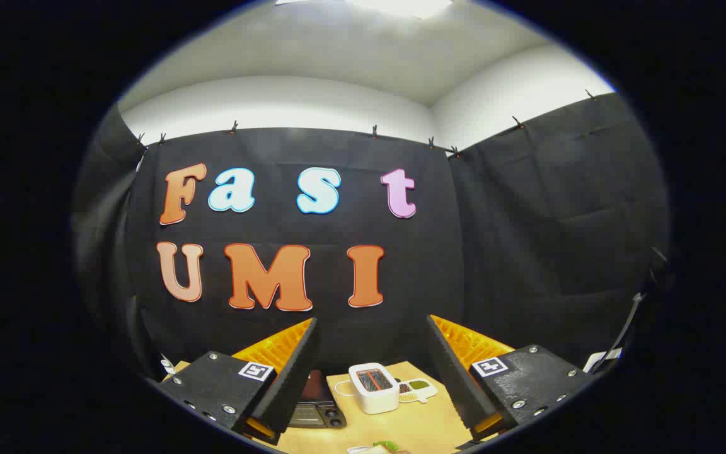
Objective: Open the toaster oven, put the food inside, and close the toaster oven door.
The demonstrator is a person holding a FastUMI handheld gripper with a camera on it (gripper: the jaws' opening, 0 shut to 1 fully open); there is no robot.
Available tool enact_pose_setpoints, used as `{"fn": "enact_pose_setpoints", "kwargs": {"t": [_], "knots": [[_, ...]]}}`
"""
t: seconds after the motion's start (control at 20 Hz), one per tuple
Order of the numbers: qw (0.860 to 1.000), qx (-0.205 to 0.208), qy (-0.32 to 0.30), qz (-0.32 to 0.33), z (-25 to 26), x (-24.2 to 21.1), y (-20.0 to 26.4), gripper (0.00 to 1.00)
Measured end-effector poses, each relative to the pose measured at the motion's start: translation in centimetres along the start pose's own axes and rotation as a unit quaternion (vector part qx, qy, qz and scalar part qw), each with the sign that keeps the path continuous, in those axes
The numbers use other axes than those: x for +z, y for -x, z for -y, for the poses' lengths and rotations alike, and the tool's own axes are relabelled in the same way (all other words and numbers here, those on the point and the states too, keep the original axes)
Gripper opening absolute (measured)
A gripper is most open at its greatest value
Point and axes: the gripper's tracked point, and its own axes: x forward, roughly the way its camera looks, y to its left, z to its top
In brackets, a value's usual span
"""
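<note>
My gripper (372,340) is held high above the wooden table (420,422), its fingers wide apart with nothing between them. Far below, partly behind the left finger (293,372), sits the dark toaster oven (316,403); its control panel with knobs faces me and the door looks closed. A white pop-up toaster (374,386) stands between the fingers on the table. Beside it, to the right, lies a white plate (418,389) with greenish and yellowish food. Something green on white (383,447) peeks in at the table's near edge.
A white cable (342,388) runs from the pop-up toaster toward the toaster oven. Black cloth walls close in the table at the back and on both sides. A dark stand with a white card (615,353) is at the right.
</note>
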Motion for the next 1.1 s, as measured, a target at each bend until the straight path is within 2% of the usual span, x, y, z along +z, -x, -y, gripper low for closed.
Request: {"fn": "enact_pose_setpoints", "kwargs": {"t": [0.2, 1.1], "knots": [[0.999, 0.034, -0.008, -0.013, -2.5, 0.1, 0.1, 0.99], [0.995, 0.06, -0.014, -0.078, -4.8, -4.3, -1.3, 0.99]]}}
